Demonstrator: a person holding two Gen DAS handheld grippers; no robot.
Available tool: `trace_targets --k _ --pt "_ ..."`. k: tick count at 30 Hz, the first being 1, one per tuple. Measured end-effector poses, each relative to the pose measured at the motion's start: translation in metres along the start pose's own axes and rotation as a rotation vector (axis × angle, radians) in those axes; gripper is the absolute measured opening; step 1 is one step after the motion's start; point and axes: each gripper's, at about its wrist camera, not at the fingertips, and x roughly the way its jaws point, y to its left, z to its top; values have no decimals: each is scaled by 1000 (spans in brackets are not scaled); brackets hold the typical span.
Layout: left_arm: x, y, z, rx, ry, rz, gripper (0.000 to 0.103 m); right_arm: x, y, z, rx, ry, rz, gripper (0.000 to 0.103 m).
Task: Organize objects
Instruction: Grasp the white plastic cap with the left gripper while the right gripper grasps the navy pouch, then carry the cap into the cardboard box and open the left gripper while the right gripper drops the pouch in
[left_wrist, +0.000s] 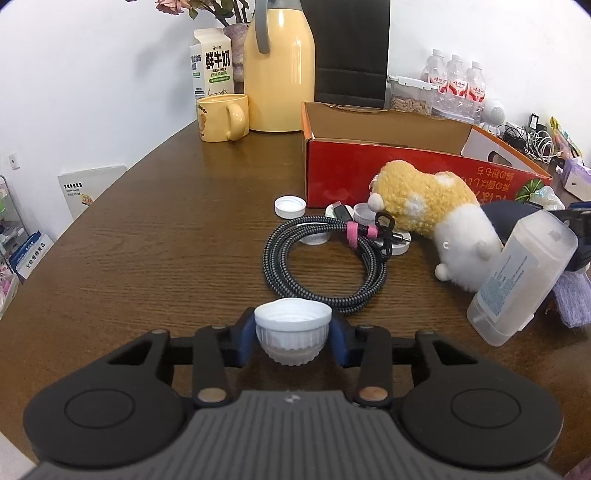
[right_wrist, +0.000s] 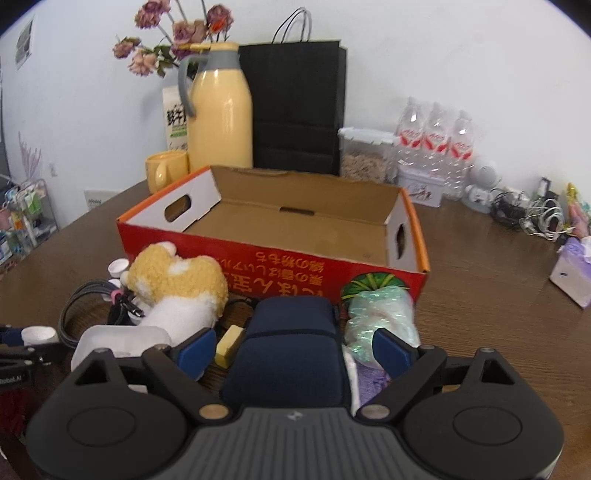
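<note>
My left gripper (left_wrist: 293, 332) is shut on a white bottle cap (left_wrist: 293, 325), held just above the brown table. Beyond it lie a coiled braided cable (left_wrist: 325, 258), more white caps (left_wrist: 290, 205), a yellow-and-white plush toy (left_wrist: 424, 206) and a tilted translucent container (left_wrist: 524, 273). My right gripper (right_wrist: 293, 350) stands open astride a navy pouch (right_wrist: 291, 332), with a gap between each pad and the pouch. An open red cardboard box (right_wrist: 295, 269) stands empty right behind the pile. Beside the pouch lie a small yellow block (right_wrist: 229, 349), an iridescent bag (right_wrist: 380, 310) and a purple cloth (right_wrist: 373, 384).
Behind the box stand a yellow thermos (right_wrist: 221, 110), a yellow mug (left_wrist: 221, 116), a milk carton (left_wrist: 212, 66), a black paper bag (right_wrist: 299, 103) and water bottles (right_wrist: 436, 140). A tissue pack (right_wrist: 572, 273) and tangled cords (right_wrist: 532, 218) occupy the table's right side.
</note>
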Motion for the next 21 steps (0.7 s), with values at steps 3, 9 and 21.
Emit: trace_targets --k 3,9,21 --pt "1 0 2 -4 2 -15 42 9 -2 5 10 22 16 79" --pt "3 3 4 -12 3 -23 42 20 -11 8 48 65 46 76" --pt "1 9 4 -27 -6 -41 42 27 -21 13 90 137 78 76"
